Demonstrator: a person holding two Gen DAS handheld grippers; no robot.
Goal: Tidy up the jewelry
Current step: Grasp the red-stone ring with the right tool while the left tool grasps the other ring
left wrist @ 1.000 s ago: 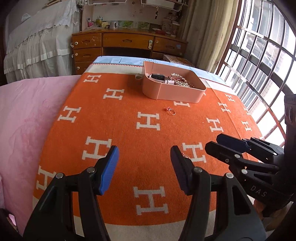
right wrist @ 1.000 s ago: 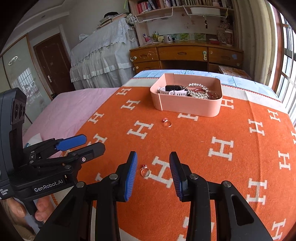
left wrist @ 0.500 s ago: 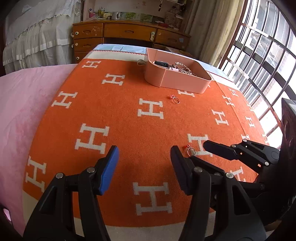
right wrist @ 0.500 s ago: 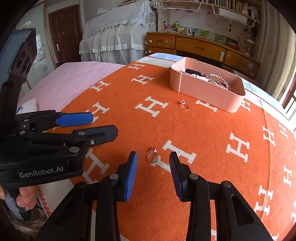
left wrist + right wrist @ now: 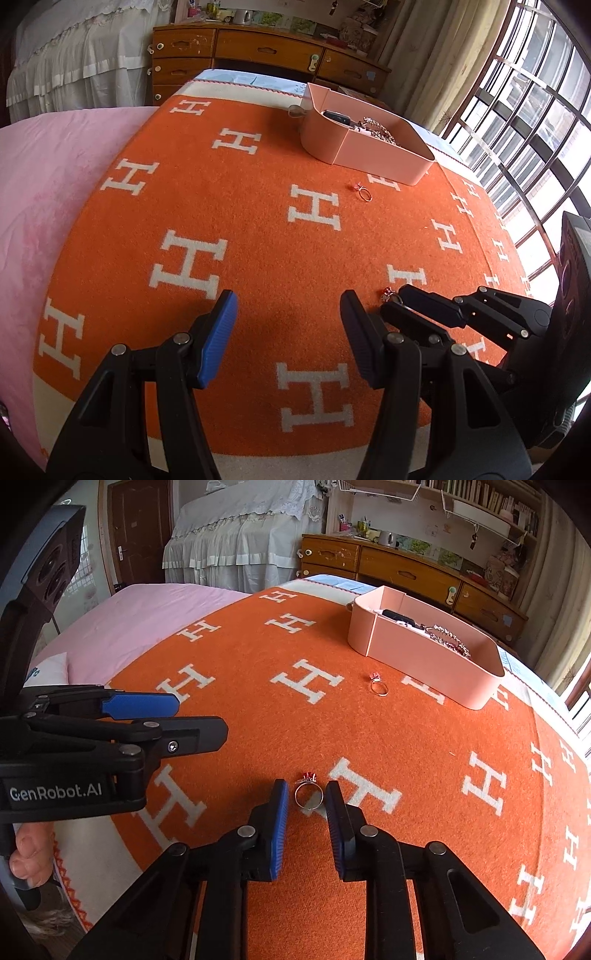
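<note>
The right gripper [image 5: 303, 800] has just been closing around the ring [image 5: 308, 794], not yet pinching; the left gripper [image 5: 288, 325] hangs spread.

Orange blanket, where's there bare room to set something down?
The orange blanket is bare left of the pink box, toward the pink sheet. It is crowded between the right gripper's jaws, closing round a red-stone ring; another ring lies before the box.
</note>
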